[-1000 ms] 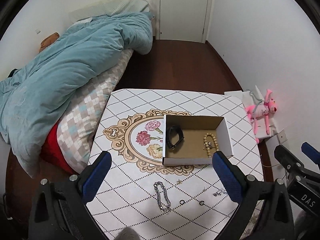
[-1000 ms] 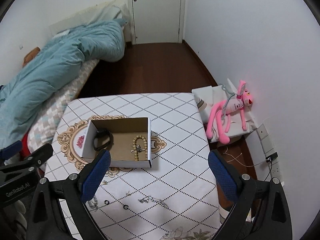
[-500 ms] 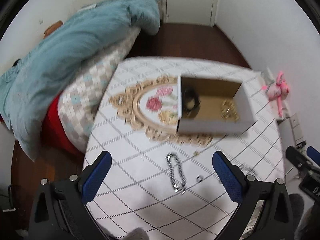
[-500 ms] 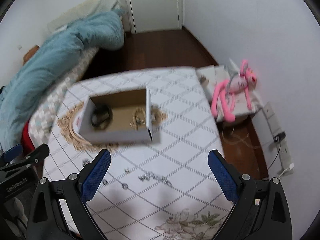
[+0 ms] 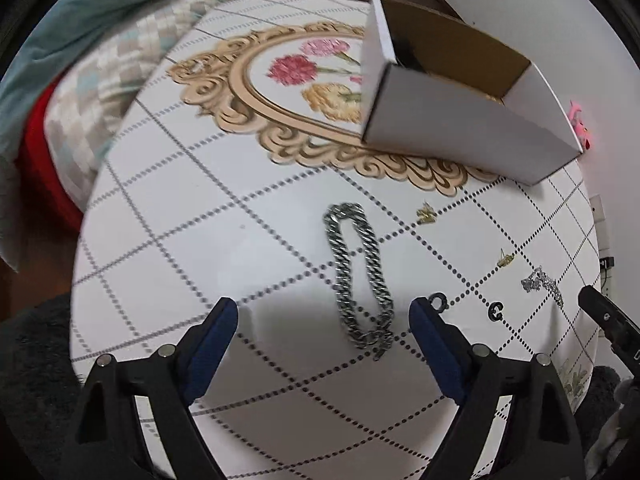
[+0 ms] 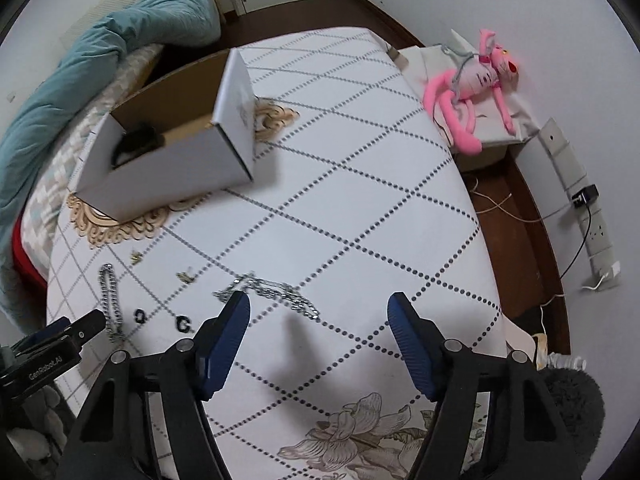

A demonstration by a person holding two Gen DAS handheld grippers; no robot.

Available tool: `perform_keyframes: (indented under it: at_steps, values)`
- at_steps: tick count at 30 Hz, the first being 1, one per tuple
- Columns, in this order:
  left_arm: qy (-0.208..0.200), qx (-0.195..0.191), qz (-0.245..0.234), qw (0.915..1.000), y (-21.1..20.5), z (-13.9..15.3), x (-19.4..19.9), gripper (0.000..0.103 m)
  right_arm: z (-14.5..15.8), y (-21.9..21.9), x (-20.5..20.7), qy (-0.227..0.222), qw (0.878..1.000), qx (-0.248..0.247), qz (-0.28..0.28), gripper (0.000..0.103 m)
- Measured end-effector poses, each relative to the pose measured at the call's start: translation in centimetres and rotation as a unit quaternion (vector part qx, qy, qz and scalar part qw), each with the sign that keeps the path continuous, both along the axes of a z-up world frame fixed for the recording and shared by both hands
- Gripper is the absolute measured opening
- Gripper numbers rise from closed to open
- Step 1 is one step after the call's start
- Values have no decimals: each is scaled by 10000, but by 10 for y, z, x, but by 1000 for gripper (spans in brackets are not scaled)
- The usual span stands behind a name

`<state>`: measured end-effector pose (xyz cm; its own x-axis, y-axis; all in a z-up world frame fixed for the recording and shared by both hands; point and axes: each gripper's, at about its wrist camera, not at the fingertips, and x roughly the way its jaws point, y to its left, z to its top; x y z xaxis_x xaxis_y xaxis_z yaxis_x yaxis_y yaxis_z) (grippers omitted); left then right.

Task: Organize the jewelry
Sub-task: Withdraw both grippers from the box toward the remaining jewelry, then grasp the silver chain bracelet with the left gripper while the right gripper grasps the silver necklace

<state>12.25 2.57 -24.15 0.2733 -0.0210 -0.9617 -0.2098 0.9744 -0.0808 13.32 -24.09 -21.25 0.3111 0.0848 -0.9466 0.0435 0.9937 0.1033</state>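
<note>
Left gripper [image 5: 323, 310], body lettered "GenRobot.AI", and right gripper [image 6: 319, 306], both with fingers spread and empty, above the table [image 6: 360, 208]: steel chain bracelet [image 5: 358, 276], thin silver chain [image 6: 276, 290], then cardboard box [image 5: 460, 120].

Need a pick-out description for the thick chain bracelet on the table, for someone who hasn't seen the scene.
Start at the white cardboard box on the diamond-patterned table. Nearer the camera lies the thick silver chain bracelet, folded into a long narrow loop. It is the largest loose piece, heavier-linked than the thin tangled chain and tiny black rings beside it.
</note>
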Motion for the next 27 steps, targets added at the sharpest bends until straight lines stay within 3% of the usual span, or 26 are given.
perform_keyframes:
  at_steps: [3,5,8,10,11,17,19,20,23,25,27]
  values:
    - [20,3,-112,9999,-10,-7,4,87,-4,-3,1,22,10000,56,-50,73]
    - [-71,210,-210,9995,-18,-7,6,83,-7,-4,1,35,10000,76,-41,73]
    - [-228,473,-338,9981,-27,-4,6,61,-11,-6,1,17,9997,234,-30,73]
    - [-319,499,-418,9974,-32,1,6,22,-15,-5,1,-12,9991,416,45,74]
    - [-325,495,-469,9971,-33,2,6,15,-17,-3,2,-19,9992,401,91,74]
    - [-369,274,-469,9978,-27,7,3,12,-28,17,-1,-146,9991,-27,401,74]
    - [-414,212,-466,9978,-24,11,-1,3,-29,27,-4,-213,9982,-271,496,73]
    - [-400,111,-467,9980,-23,12,-3,3,-29,31,-5,-275,9977,-323,532,72]
    - [-356,-19,-422,9985,-18,13,-7,3,-26,39,-9,-418,9964,-458,581,39]
    - [-331,-160,-329,9988,-13,13,-14,2,-25,40,-10,-461,9966,-398,554,6]
    - [-311,-325,-238,9987,-5,13,-16,2,-25,38,-11,-463,9972,-290,505,5]
